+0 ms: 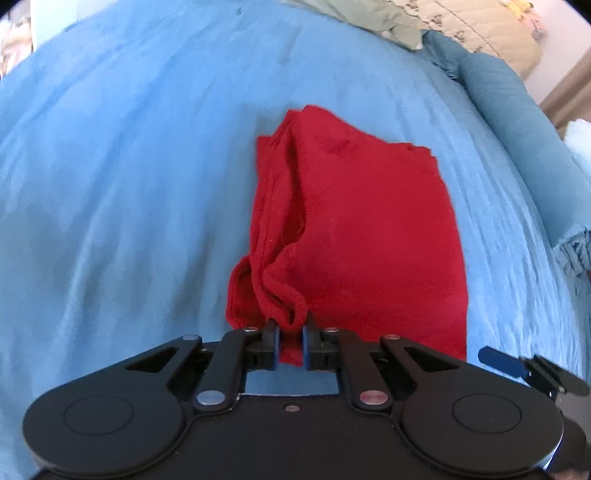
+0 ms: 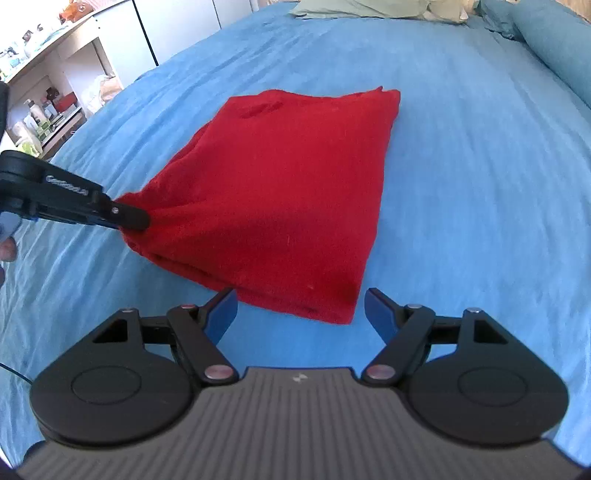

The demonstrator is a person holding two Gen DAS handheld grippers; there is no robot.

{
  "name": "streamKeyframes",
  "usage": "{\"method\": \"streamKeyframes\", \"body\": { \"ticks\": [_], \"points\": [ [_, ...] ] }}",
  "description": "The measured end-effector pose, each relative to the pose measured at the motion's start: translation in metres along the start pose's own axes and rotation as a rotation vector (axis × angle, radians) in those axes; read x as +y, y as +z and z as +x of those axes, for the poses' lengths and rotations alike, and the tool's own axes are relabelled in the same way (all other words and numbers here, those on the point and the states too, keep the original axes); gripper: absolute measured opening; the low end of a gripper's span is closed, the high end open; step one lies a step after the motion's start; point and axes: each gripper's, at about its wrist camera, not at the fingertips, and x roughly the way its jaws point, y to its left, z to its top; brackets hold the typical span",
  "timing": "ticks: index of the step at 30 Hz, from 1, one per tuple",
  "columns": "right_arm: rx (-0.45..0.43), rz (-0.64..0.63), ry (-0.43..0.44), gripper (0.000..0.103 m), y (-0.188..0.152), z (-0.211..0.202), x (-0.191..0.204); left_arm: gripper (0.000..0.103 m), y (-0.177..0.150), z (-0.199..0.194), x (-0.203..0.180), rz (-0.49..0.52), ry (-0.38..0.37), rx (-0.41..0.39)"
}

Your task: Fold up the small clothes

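Observation:
A small red garment (image 1: 354, 236) lies partly folded on the blue bedspread (image 1: 129, 166). My left gripper (image 1: 290, 341) is shut on a bunched near corner of it, the cloth pinched between the two pads. In the right wrist view the same red garment (image 2: 288, 192) spreads across the middle, and the left gripper (image 2: 136, 218) comes in from the left edge, clamped on its left corner. My right gripper (image 2: 300, 314) stands open just in front of the garment's near edge, nothing between its blue pads.
The blue bedspread (image 2: 480, 184) covers the whole bed. Blue pillows (image 1: 517, 122) and pale bedding (image 1: 388, 22) lie at the head. White shelves with bottles (image 2: 48, 107) stand beyond the bed's left side. A fingertip (image 2: 7, 251) shows at the left edge.

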Motion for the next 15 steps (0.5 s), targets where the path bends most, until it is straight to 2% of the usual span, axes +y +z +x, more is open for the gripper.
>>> {"method": "streamKeyframes", "body": {
  "ticks": [5,15],
  "points": [
    [-0.001,0.002,0.002,0.092,0.0,-0.003,-0.001,0.007,-0.009,-0.018,-0.004,0.035,0.025,-0.035],
    [0.017,0.025,0.007,0.092,-0.002,-0.001,-0.005,0.005,-0.024,-0.002,0.008,-0.004,0.049,-0.008]
  ]
}}
